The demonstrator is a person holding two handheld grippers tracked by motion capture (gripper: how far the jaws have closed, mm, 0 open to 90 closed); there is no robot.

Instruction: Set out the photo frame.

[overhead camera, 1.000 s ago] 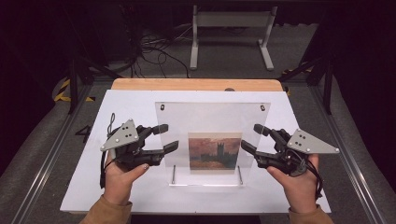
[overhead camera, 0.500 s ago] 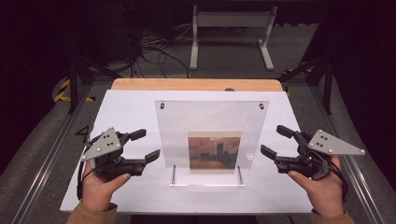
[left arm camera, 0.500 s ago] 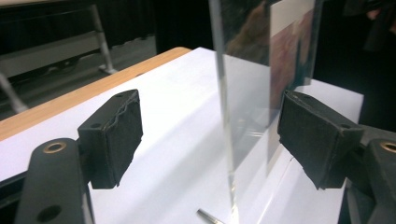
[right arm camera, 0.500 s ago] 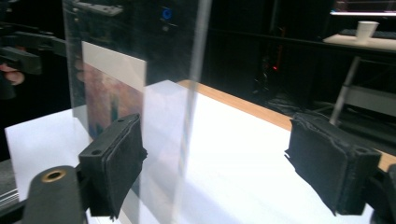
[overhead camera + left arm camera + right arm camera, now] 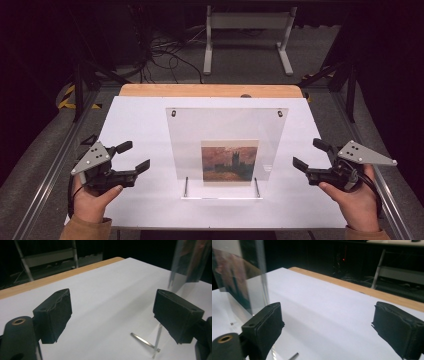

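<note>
Two grippers, one clear picture frame between them, and nothing is in either grip. The left gripper (image 5: 133,156) sits off the frame's left side and the right gripper (image 5: 311,155) off its right, both well apart from it. Both sets of jaws have just been opening and now gape wide with only white board showing between them in the two gripper views.

The acrylic picture frame (image 5: 227,130) stands upright, leaning slightly back, near the middle of the white board (image 5: 135,120), its lower edge resting on two thin metal pegs (image 5: 186,186). A small print of a building against a reddish sky (image 5: 229,162) sits low in the centre of the pane, and two small fasteners (image 5: 173,113) mark the top corners.

I judge the pane stiff and fairly light, but slick and easy to scratch or smudge. The pegs look like a slim support, so a push from one side could tip or slide it. If I take hold again, I would pinch both vertical edges at mid height, evenly, with pads flat on the faces and clear of the print.
</note>
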